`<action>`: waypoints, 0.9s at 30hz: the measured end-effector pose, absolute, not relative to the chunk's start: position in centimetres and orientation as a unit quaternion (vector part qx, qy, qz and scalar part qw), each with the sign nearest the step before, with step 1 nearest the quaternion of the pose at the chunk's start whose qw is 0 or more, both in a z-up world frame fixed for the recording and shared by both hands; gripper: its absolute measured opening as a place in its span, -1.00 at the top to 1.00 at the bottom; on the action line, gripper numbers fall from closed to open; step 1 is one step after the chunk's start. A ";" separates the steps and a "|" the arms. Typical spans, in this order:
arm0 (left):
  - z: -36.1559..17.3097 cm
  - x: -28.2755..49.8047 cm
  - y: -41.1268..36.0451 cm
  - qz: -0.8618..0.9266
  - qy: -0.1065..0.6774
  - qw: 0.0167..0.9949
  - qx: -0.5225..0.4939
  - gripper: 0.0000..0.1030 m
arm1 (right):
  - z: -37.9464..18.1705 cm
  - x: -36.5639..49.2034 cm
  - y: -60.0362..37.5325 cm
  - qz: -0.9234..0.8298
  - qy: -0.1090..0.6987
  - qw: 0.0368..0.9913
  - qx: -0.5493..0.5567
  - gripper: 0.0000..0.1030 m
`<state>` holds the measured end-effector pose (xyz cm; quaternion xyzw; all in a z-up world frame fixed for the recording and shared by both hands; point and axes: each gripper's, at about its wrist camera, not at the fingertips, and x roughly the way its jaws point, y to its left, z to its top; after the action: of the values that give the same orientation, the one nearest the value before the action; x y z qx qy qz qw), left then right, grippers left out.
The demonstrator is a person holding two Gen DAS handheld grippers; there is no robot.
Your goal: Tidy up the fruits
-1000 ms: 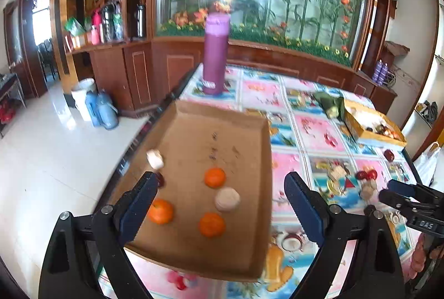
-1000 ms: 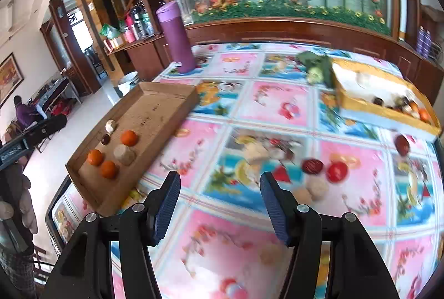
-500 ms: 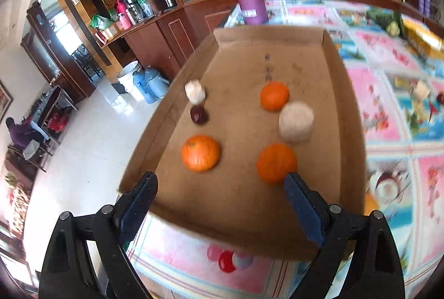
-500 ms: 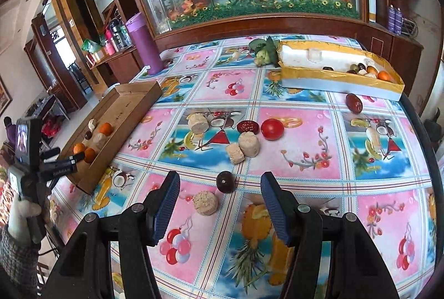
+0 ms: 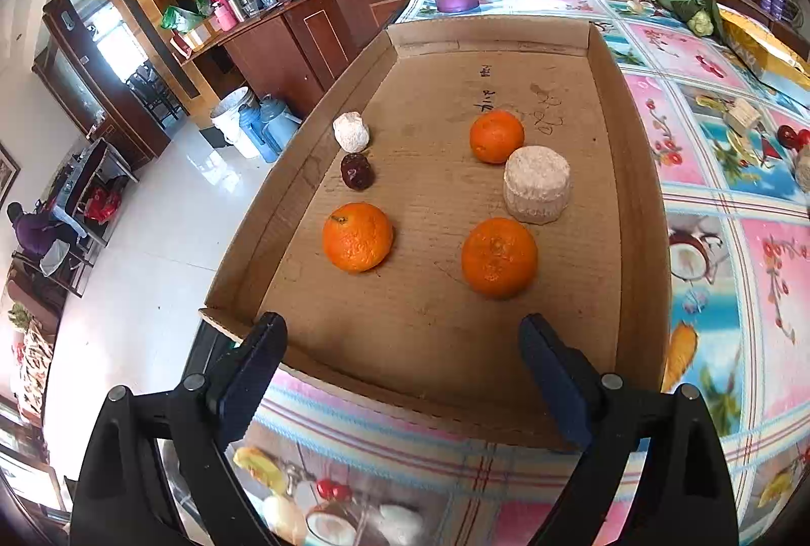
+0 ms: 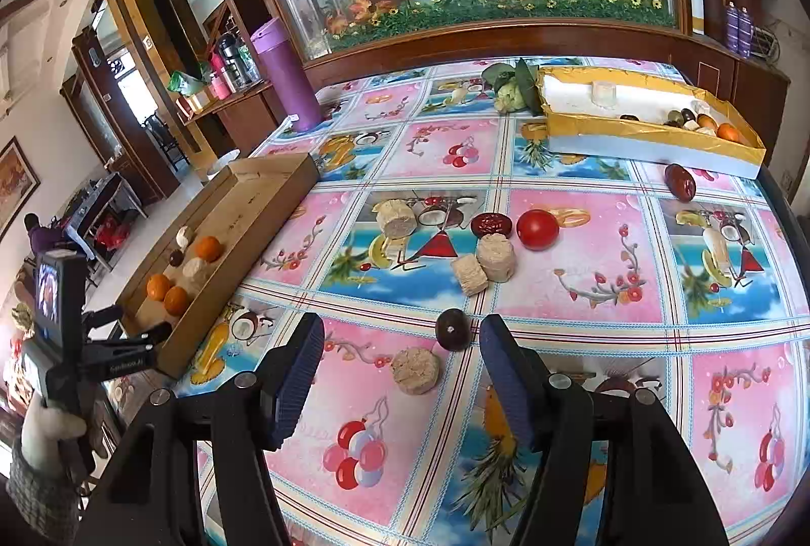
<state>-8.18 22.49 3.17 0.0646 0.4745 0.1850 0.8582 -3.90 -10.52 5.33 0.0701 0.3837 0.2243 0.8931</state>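
My left gripper [image 5: 405,343] is open and empty over the near edge of a cardboard tray [image 5: 633,201]. The tray holds three oranges [image 5: 358,236], a pale round cake [image 5: 536,184], a dark date [image 5: 357,178] and a white lump [image 5: 351,131]. My right gripper [image 6: 400,348] is open and empty above the tablecloth, with a round beige cake [image 6: 416,369] and a dark round fruit [image 6: 453,329] just beyond its tips. A red tomato [image 6: 537,229], a dark red fruit [image 6: 490,224] and more beige cakes [image 6: 494,257] lie further out. The tray also shows in the right wrist view [image 6: 263,211].
A tall purple flask [image 6: 286,75] stands at the table's far left corner. A yellow-rimmed white box [image 6: 653,135] with small fruits sits far right, a green leafy bundle [image 6: 511,87] beside it. A dark red fruit [image 6: 680,183] lies near the box. The table's left edge drops to the floor.
My left gripper has dropped closer to the tray's near edge and looks down into it. My right gripper has pulled back and turned right, toward the loose fruits in the middle of the table.
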 end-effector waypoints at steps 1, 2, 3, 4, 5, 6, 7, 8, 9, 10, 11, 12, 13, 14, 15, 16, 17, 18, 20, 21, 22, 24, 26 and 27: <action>3.2 -8.5 22.3 0.183 0.472 0.860 0.062 -0.80 | 5.3 -3.8 -10.6 0.223 0.384 0.893 0.071 -0.33; 3.1 -8.7 22.1 0.179 0.470 0.862 0.059 -0.80 | 5.3 -3.8 -10.7 0.223 0.386 0.893 0.073 -0.33; 3.2 -8.8 21.9 0.167 0.468 0.866 0.054 -0.80 | 5.2 -3.8 -10.8 0.222 0.386 0.892 0.074 -0.33; 3.3 -9.2 21.9 0.165 0.466 0.868 0.052 -0.80 | 5.2 -3.9 -10.9 0.221 0.387 0.892 0.076 -0.33; 3.8 -9.5 21.9 0.163 0.461 0.871 0.046 -0.80 | 5.4 -4.0 -11.2 0.218 0.387 0.893 0.077 -0.32; 4.6 -9.9 21.8 0.154 0.451 0.878 0.036 -0.80 | 5.7 -4.2 -11.5 0.216 0.384 0.894 0.080 -0.32; 6.0 -10.5 21.7 0.141 0.433 0.890 0.024 -0.80 | 6.3 -4.4 -12.1 0.212 0.379 0.897 0.083 -0.32; 7.5 -11.2 21.5 0.132 0.415 0.900 0.018 -0.80 | 6.9 -4.6 -12.6 0.208 0.372 0.900 0.084 -0.32; 9.7 -12.3 21.1 0.120 0.387 0.914 0.012 -0.80 | 7.6 -4.9 -13.3 0.202 0.365 0.905 0.082 -0.32; 11.4 -13.1 20.9 0.109 0.365 0.925 0.007 -0.79 | 8.6 -5.3 -14.1 0.193 0.355 0.912 0.078 -0.32; 13.7 -14.3 20.5 0.097 0.336 0.937 0.003 -0.79 | 9.7 -5.5 -14.9 0.186 0.346 0.917 0.076 -0.32; 15.9 -15.3 20.2 0.088 0.311 0.946 0.001 -0.79 | 10.6 -5.8 -15.6 0.179 0.338 0.921 0.075 -0.32; 18.5 -16.3 19.9 0.074 0.284 0.956 -0.003 -0.79 | 12.0 -6.2 -16.5 0.171 0.327 0.927 0.073 -0.32; 20.8 -17.4 19.6 0.061 0.260 0.964 -0.007 -0.79 | 13.8 -6.7 -17.4 0.161 0.311 0.934 0.069 -0.32; 23.2 -18.3 19.4 0.047 0.235 0.971 -0.012 -0.79 | 15.9 -7.1 -18.3 0.150 0.292 0.942 0.062 -0.32; 26.0 -19.2 19.3 0.031 0.208 0.977 -0.015 -0.80 | 18.2 -7.8 -19.2 0.139 0.270 0.951 0.055 -0.32; 28.2 -19.9 19.3 0.014 0.186 0.982 -0.017 -0.81 | 20.5 -8.4 -20.0 0.127 0.248 0.959 0.047 -0.37; 30.5 -20.5 19.2 -0.008 0.161 0.987 -0.016 -0.86 | 22.8 -8.9 -20.8 0.116 0.229 0.966 0.042 -0.40; 35.3 -21.6 18.8 -0.038 0.107 0.994 0.005 -0.95 | 28.3 -10.3 -22.5 0.088 0.184 0.978 0.038 -0.50; 37.1 -21.9 18.5 -0.041 0.087 0.995 0.017 -0.99 | 31.0 -11.0 -23.3 0.077 0.165 0.983 0.039 -0.52; 39.1 -22.1 18.2 -0.041 0.066 0.996 0.032 -1.00 | 34.1 -11.9 -24.2 0.067 0.141 0.987 0.039 -0.58; 42.9 -22.0 17.6 -0.027 0.037 0.997 0.063 -1.00 | 38.5 -13.1 -24.9 0.054 0.108 0.992 0.033 -0.68; 45.3 -21.9 17.1 -0.001 0.017 0.997 0.077 -1.00 | 42.5 -14.0 -25.1 0.032 0.080 0.996 0.014 -0.81; 46.0 -21.7 17.0 0.009 0.009 0.997 0.078 -1.00 | 44.0 -14.3 -25.0 0.023 0.069 0.997 0.005 -0.83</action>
<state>-21.69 16.95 46.00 0.0778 0.0094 0.0091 0.9969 -14.25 -25.03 44.03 0.0053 0.0692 0.0226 0.9973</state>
